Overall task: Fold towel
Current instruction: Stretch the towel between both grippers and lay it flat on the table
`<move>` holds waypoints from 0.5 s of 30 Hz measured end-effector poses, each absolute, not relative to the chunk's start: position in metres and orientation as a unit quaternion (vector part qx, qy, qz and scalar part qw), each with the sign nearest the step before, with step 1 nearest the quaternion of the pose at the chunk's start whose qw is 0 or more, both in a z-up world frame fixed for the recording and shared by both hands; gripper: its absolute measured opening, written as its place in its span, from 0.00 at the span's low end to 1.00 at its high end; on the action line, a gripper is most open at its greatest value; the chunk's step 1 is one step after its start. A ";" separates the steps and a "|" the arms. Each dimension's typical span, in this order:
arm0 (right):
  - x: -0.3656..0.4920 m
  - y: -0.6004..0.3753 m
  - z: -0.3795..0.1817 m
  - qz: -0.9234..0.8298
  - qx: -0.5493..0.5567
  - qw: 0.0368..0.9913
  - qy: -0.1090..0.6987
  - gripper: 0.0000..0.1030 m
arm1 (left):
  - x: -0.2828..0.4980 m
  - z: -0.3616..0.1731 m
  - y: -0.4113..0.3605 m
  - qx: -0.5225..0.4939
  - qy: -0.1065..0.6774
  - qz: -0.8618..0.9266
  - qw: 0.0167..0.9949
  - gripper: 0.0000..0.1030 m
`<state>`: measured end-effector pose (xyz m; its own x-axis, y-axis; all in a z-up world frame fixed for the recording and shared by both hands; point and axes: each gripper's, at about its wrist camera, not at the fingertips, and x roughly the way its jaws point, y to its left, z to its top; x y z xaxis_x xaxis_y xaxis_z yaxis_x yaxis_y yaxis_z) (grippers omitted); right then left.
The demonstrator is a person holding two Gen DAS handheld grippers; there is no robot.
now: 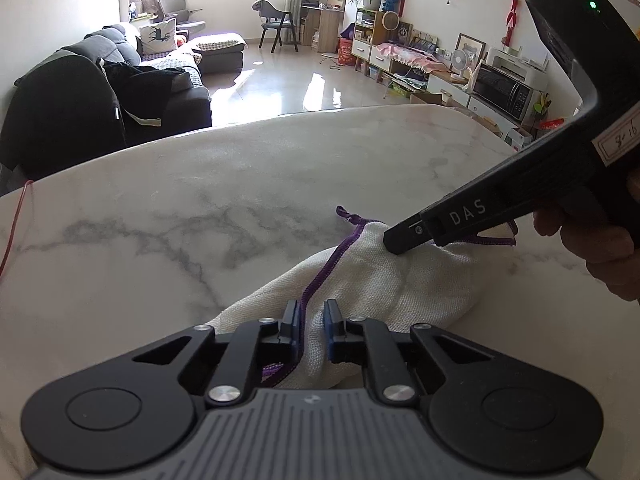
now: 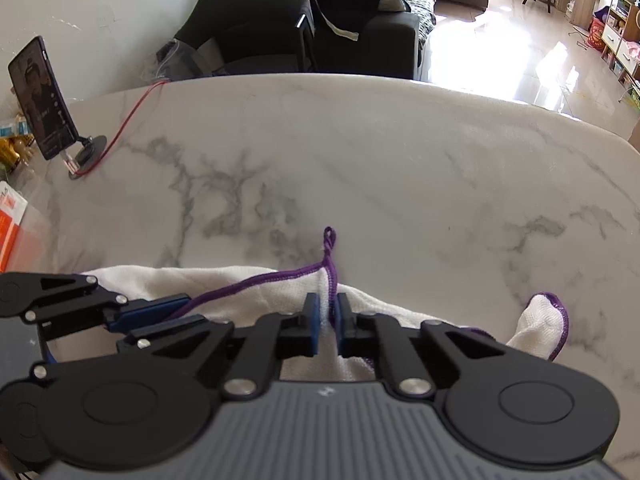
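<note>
Both grippers are clamping the crumpled white purple-edged woven towel (image 1: pixel 404 280), lying low-centre on the marble worktop (image 1: pixel 200 184): left gripper (image 1: pixel 313 320) and right gripper (image 2: pixel 325 316) fingers are pinching hem folds, likely for spreading it.

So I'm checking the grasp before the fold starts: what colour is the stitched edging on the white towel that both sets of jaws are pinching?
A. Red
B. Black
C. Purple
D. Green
C: the towel is white with purple edging along its hem, ending in a small loop at the corner, and the same purple hem runs between the left gripper's jaws.
</note>
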<state>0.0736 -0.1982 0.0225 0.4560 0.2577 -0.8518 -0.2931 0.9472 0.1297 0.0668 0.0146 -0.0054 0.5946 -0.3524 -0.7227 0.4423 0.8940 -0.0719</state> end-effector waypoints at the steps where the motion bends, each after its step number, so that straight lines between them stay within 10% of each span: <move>1: 0.072 -0.199 0.025 0.162 -0.018 0.855 0.493 0.04 | 0.067 -0.004 0.015 0.056 0.389 -0.223 0.892 0.10; 15: 0.031 -0.207 0.057 0.171 -0.014 0.870 0.461 0.04 | 0.040 0.017 0.015 0.067 0.364 -0.222 0.902 0.10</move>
